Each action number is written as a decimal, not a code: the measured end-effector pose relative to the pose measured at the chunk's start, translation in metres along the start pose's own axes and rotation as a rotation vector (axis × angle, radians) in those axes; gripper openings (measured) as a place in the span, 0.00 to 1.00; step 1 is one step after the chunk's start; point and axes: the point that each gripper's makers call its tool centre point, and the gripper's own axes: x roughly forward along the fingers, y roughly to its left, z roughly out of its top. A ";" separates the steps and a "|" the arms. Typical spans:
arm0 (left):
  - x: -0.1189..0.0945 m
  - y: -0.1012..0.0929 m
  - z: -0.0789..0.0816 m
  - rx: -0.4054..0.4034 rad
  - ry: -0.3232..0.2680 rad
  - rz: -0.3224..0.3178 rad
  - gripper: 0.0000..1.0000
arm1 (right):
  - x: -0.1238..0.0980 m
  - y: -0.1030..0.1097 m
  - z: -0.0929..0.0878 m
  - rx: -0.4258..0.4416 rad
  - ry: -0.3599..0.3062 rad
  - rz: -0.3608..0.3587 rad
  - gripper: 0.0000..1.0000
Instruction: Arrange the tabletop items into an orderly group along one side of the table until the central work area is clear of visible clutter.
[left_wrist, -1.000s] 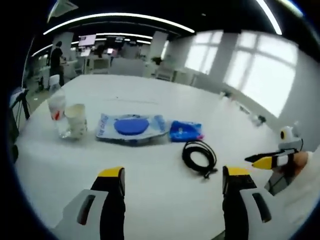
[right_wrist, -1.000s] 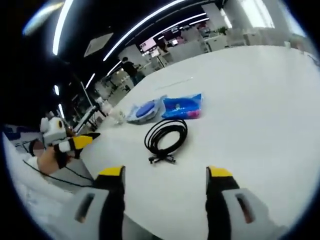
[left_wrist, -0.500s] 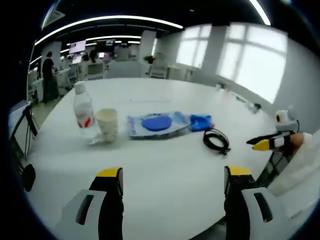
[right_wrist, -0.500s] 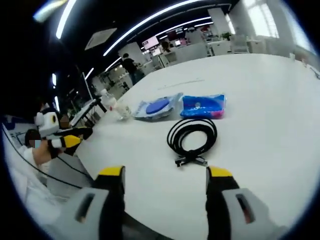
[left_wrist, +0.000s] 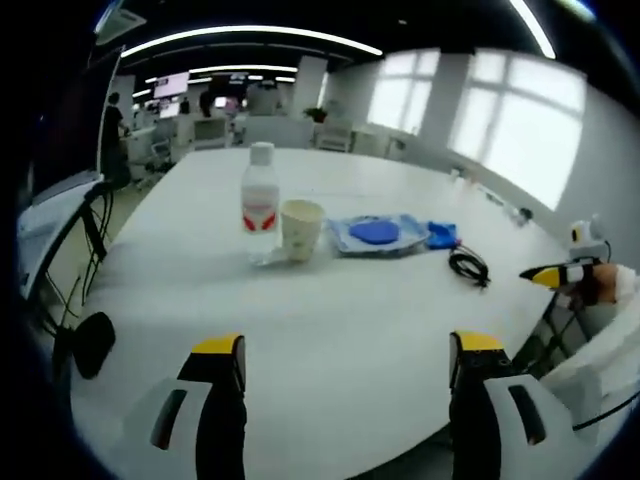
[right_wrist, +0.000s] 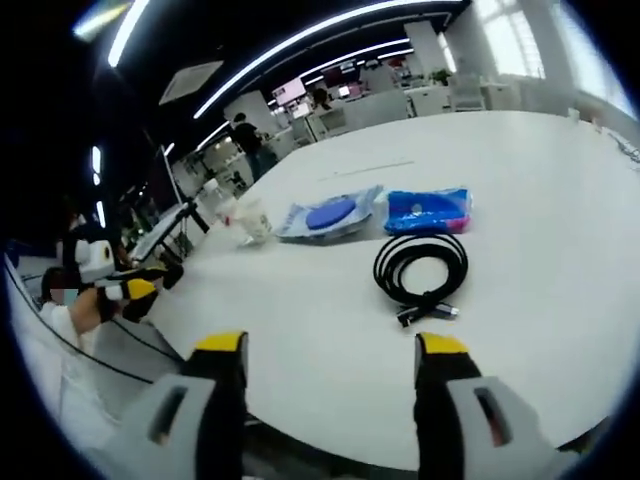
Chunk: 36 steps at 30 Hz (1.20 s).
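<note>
Both grippers empty, jaws spread wide: left gripper (left_wrist: 345, 365), right gripper (right_wrist: 330, 365). Cable (right_wrist: 420, 268) just ahead of right fingers, bottle (left_wrist: 259, 203) and cup (left_wrist: 300, 230) well ahead of left. Approach cable low; pinch bundled loops, not loose end.

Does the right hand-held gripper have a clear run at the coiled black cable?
Probably yes: the right hand-held gripper is open, and only bare table lies between it and the cable.

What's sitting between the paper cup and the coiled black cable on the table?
In the left gripper view, between the paper cup and the coiled black cable lie a clear bag holding a blue disc, then a blue packet.
</note>
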 end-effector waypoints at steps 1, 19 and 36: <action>-0.001 0.002 -0.001 -0.001 0.001 -0.005 0.81 | -0.002 0.000 -0.001 0.007 -0.002 -0.005 0.67; -0.010 0.021 -0.015 -0.018 0.024 -0.012 0.79 | -0.005 0.006 -0.013 0.040 0.011 -0.031 0.68; -0.010 0.020 -0.020 -0.040 0.031 0.009 0.78 | -0.006 -0.003 -0.016 0.043 0.033 -0.024 0.67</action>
